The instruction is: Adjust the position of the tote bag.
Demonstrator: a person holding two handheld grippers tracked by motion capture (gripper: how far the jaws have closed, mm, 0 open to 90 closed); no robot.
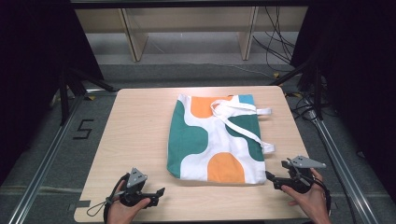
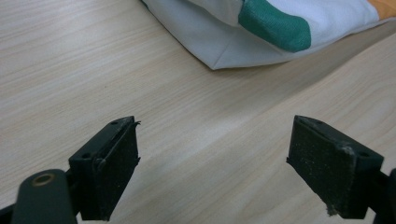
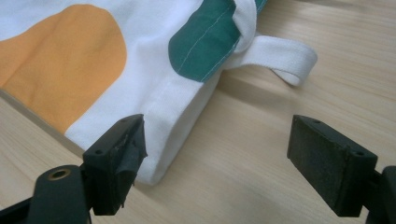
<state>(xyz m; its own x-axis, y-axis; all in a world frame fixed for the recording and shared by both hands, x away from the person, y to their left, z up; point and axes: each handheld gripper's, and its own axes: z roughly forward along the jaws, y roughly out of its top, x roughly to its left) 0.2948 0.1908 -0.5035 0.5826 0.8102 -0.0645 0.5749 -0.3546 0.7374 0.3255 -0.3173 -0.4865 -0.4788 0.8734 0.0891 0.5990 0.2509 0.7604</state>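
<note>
A cloth tote bag (image 1: 215, 139) lies flat mid-counter, woven white fabric with rounded green and orange patches and a blue corner. Its long axis runs away from the person, and its white webbing handles (image 1: 236, 116) trail toward the right edge. The pale wood-grain counter (image 1: 135, 135) is smooth. At the bag's near right corner sits the right gripper (image 1: 270, 178), fingers (image 3: 117, 154) spread wide, holding nothing, one almost against the hem. The left gripper (image 1: 159, 195) rests near the front edge, just short of the bag's near left corner, fingers (image 2: 108, 161) wide apart and empty.
</note>
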